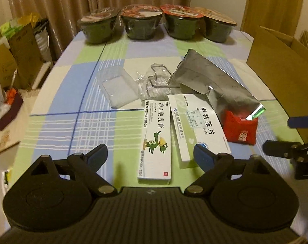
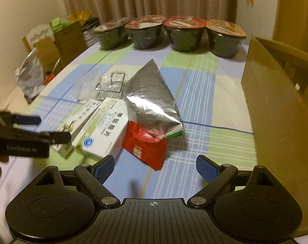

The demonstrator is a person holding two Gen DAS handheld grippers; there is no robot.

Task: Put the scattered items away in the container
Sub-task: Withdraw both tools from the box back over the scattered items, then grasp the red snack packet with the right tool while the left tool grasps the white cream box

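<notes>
Left gripper (image 1: 150,155) jaws wide; red packet (image 1: 240,129) half-hidden, perhaps under foil bag (image 1: 206,79)

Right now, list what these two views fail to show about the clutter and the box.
- Cardboard box interior: both views show only its outer wall and flap; the right edge crops it.
- Red packet: its top is hidden under the silver foil bag.
- Medicine cartons: print is motion-blurred in the right wrist view.
- Clear plastic trays: outlines are indistinct in the right wrist view.

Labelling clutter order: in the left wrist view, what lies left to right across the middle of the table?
clear plastic tray → bird-print medicine box → white tablet box → red packet → cardboard box. Clear wrapper and silver bag overlap others, so skipped.
</notes>
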